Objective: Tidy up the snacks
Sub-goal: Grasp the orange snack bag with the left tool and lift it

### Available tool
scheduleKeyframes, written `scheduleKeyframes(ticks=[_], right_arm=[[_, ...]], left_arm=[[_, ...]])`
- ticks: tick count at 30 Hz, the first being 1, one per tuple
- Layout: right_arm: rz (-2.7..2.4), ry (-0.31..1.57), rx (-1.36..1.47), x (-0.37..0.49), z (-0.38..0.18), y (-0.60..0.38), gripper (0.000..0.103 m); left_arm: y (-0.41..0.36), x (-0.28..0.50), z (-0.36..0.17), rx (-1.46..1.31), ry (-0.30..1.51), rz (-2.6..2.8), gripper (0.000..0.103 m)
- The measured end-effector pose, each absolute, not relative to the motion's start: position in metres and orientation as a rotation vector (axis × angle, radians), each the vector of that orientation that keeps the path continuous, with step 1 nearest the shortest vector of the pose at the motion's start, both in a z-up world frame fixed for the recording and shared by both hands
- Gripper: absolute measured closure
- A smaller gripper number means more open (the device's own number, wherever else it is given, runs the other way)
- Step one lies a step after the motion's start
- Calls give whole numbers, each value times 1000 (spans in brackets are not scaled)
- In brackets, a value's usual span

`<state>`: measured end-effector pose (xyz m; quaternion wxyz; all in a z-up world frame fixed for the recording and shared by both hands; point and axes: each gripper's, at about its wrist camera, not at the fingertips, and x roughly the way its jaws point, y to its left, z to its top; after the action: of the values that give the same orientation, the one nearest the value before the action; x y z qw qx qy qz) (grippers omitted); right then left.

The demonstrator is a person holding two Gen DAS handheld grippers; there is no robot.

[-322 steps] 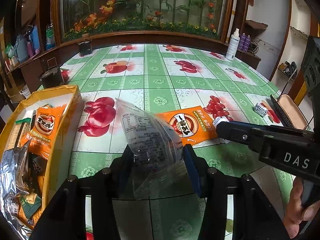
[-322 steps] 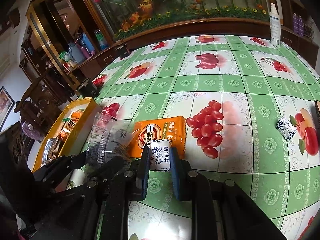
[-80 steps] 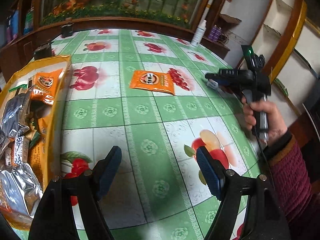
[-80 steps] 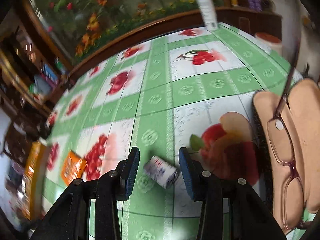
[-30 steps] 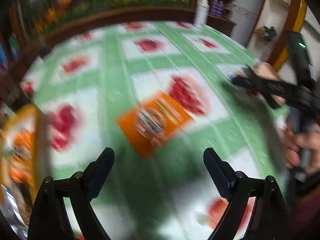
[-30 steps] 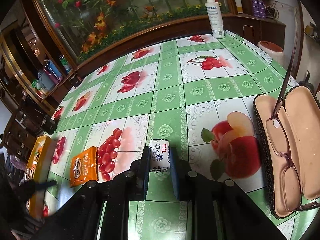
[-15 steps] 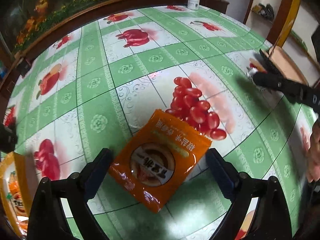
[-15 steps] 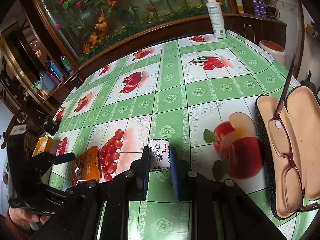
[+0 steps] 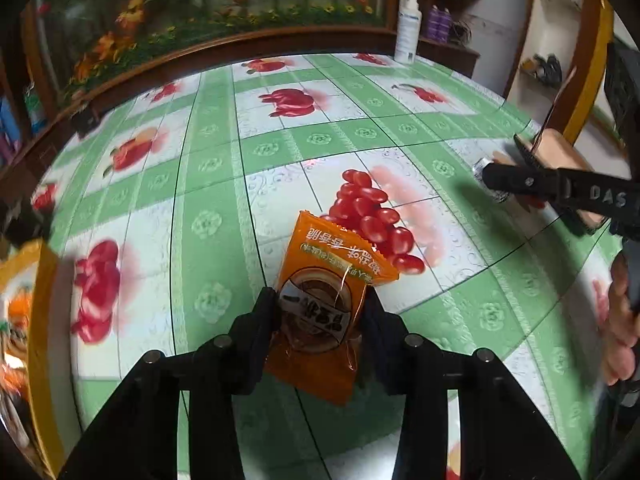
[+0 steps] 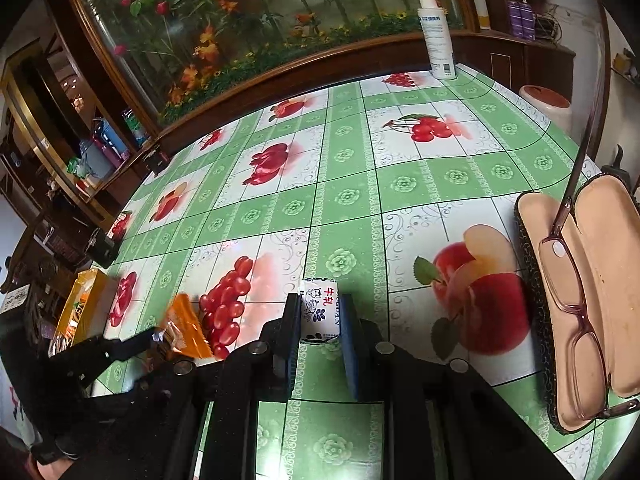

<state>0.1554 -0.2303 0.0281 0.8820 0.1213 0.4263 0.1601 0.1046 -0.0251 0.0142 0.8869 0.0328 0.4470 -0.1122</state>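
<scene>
Lying on the green fruit-print tablecloth (image 9: 208, 184), the orange snack packet (image 9: 324, 308) sits near the front edge, partly over the printed red grapes. Your left gripper (image 9: 320, 312) has its two fingers on either side of the packet's lower half, and the jaws are closing on it; the pads already touch the wrapper, which wrinkles between them. The packet's top end points away from you, toward the grapes. In the right wrist view the same packet (image 10: 186, 334) appears at the left, with the left gripper (image 10: 154, 338) at its near end.

Your right gripper (image 10: 320, 316) is clamped on a small white candy (image 10: 320, 312) with blue drawings and red characters. The candy stands between the pads, and I cannot tell whether it touches the cloth. From the left camera you see this gripper (image 9: 486, 178) at the right side, with your hand (image 9: 620, 320) below it.

At the far left, the yellow box (image 9: 38, 320) holds other snacks, blurred. Just to the right of the candy lies an open glasses case (image 10: 592, 300) with glasses (image 10: 576, 304) in it. A white spray bottle (image 10: 436, 36) stands upright at the far edge of the table.
</scene>
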Motion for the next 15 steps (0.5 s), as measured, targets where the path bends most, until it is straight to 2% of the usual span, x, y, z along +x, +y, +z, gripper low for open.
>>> scheduleKeyframes(ticks=[15], right_arm=[[477,807,180,129,46,-184,83]], left_arm=[[21,86,33,-49,782,-126,62]])
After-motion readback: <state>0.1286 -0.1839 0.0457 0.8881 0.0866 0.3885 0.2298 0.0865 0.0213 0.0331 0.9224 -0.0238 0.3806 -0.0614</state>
